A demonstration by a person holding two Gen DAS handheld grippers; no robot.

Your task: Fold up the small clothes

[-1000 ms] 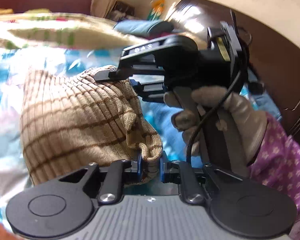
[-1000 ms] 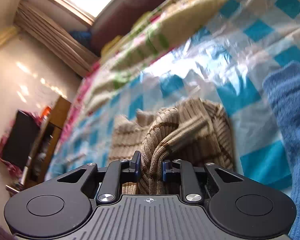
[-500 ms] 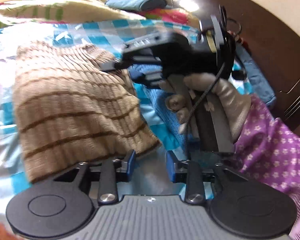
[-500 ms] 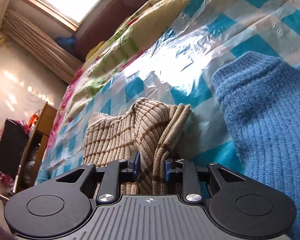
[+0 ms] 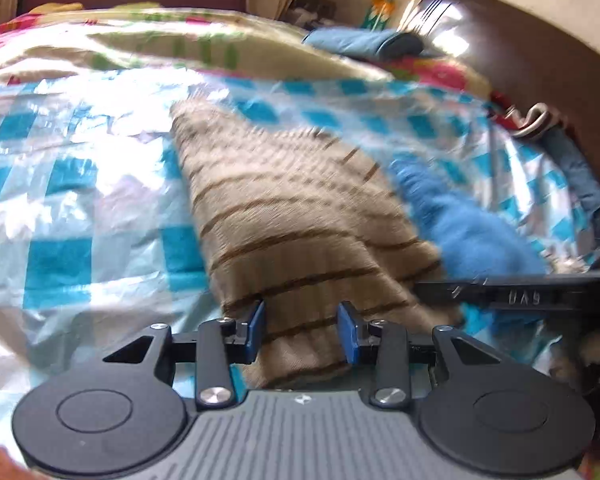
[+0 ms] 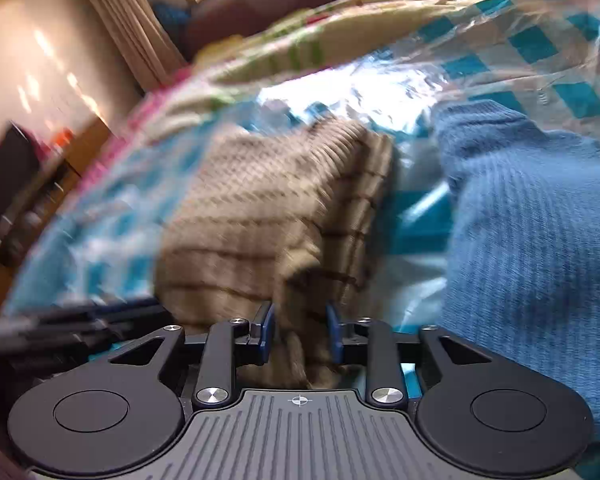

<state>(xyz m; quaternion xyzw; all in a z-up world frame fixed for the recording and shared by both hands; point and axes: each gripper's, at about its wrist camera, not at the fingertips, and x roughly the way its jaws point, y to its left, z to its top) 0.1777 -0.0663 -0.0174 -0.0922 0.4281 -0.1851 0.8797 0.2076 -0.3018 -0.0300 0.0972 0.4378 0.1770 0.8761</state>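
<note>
A beige ribbed sweater with brown stripes (image 5: 300, 220) lies folded flat on the blue-checked plastic sheet (image 5: 60, 200). My left gripper (image 5: 302, 328) hovers over its near edge; the jaws are opening and the blue pads (image 5: 256, 328) stand apart from the cloth beneath them. In the right wrist view the sweater (image 6: 260, 208) runs up from my right gripper (image 6: 300, 332). Its jaws are closing with a fold of the sweater between them, and a gap still shows at the pads. Each gripper's black body shows in the other's view, blurred, at the right (image 5: 520, 296) and left (image 6: 80, 320) edges.
A blue knit garment (image 6: 532, 260) lies right beside the sweater, also seen in the left wrist view (image 5: 472, 232). A floral blanket (image 5: 180, 40) is bunched at the far side of the bed. A dark wooden headboard (image 5: 540, 60) rises on the right.
The lifted sweater edge has come down and now lies flat on the sheet. My left jaws have let go of it and widened. Both grippers sank low over the near edge.
</note>
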